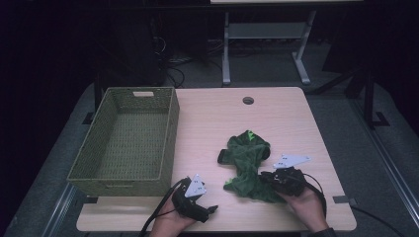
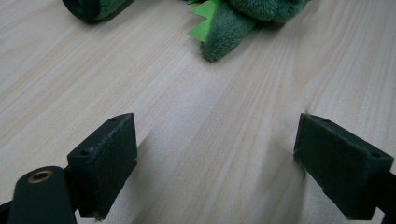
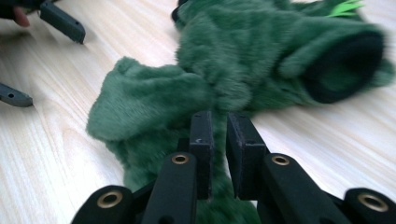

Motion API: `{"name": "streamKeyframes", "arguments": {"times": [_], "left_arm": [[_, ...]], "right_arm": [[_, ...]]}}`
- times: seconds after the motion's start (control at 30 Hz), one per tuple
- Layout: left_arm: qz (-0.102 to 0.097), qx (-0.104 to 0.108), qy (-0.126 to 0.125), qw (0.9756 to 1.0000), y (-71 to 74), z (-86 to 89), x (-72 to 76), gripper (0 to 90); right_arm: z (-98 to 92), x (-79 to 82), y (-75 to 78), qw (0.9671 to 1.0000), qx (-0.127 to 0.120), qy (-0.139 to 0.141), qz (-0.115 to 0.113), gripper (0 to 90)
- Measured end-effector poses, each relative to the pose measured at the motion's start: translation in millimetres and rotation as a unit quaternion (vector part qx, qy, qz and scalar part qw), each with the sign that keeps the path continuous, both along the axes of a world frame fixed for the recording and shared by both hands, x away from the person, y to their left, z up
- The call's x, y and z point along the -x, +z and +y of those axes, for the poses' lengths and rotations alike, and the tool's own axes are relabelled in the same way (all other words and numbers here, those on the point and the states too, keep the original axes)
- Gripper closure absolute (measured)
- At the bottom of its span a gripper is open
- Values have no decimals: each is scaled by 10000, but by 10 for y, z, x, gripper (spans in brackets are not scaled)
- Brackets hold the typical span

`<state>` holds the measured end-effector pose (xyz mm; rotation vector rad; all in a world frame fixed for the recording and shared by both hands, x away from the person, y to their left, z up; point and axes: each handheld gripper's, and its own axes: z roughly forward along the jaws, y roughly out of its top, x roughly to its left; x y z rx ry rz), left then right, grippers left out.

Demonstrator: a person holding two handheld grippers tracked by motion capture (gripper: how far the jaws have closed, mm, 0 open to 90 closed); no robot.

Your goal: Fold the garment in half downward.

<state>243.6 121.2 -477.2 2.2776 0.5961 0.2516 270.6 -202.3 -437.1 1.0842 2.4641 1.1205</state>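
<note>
Thing in hand: a green plush dinosaur costume (image 1: 248, 165) is lying crumpled on the light wooden table (image 1: 207, 123), right of centre and toward the person's edge.
Long axis: the garment is stretching from its near end, at the right gripper, away across the table toward its lime-spiked far end.
Right gripper (image 3: 219, 122): its jaws are standing nearly together, and in the right gripper view they are pinching a fold of the near end of the costume's fur.
Left gripper (image 1: 213, 209): it is resting low by the near table edge with its jaws spread wide over bare wood, holding nothing.
Direction from left gripper: the costume's spiked tail tip (image 2: 219, 35) is lying ahead of it, apart from the jaws.
Nearer hand: the right one is already on the cloth.
Basket: the woven green basket (image 1: 170, 133) is standing to the left, well apart from the costume, so a carry there would probably be crossing the left gripper's side.
</note>
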Motion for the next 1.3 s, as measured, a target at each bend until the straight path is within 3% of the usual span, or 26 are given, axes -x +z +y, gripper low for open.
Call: {"name": "streamKeyframes", "arguments": {"times": [0.17,0.43,0.7,0.87,1.0,1.3], "left_arm": [[0,11,9,10000,-1,0,-1,125],[-8,1,2,10000,0,3,-7,126],[3,6,85,10000,0,-4,-27,128],[3,5,14,10000,-1,-6,-58,123],[5,-8,-16,10000,0,-10,-69,122],[2,-8,32,10000,0,-12,-61,123]], "right_arm": [[-213,50,10,10000,-74,-52,-40,751],[-626,296,-36,9993,-76,-363,-106,724],[-890,572,-179,9990,-90,-441,59,705],[-940,662,-258,9988,-16,-424,236,686],[-938,722,-299,9989,-91,-312,325,680],[-792,689,-324,9990,-174,23,418,611]]}}
